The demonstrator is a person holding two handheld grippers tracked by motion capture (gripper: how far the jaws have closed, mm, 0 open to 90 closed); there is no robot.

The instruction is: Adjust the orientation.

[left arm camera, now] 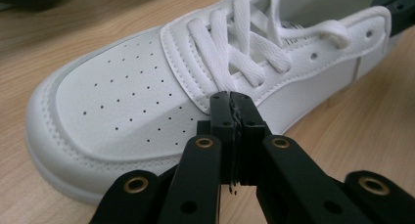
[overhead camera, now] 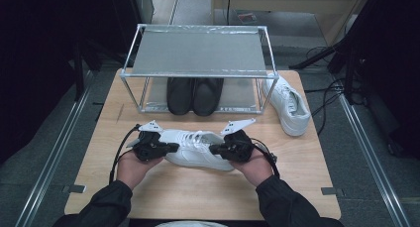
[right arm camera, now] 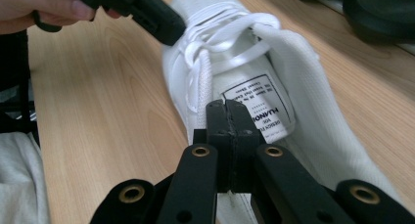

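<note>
You have the white sneaker (overhead camera: 195,148) lying on the bench (overhead camera: 148,187) in front of the shoe rack (overhead camera: 198,53), between your two hands, its toe toward your left. Both pairs of fingers are pressed together with nothing visibly caught between them: the left gripper (overhead camera: 171,147) has its tips at the edge of the eyelet panel over the toe end, and the right gripper (overhead camera: 214,149) sits at the heel opening by the tongue.

If you mean to carry this shoe to the rack, closed tips give you only a push, not a hold. Open one pair and take the collar or the heel wall between the fingers, and steady the toe with the other. Keep the laces (left arm camera: 235,43) out of the pinch, since they will slide and let the shoe swing. Lift level so the sole does not drag.

The left gripper view gives you the perforated toe and the stitching right at your tips, which the high view hides under your hand. The right gripper view shows the printed label (right arm camera: 259,109) on the tongue and the inside of the shoe. From the high view you get the black shoes (overhead camera: 194,94) on the rack's lower shelf and the second white sneaker (overhead camera: 287,104) beside the rack on the right.
</note>
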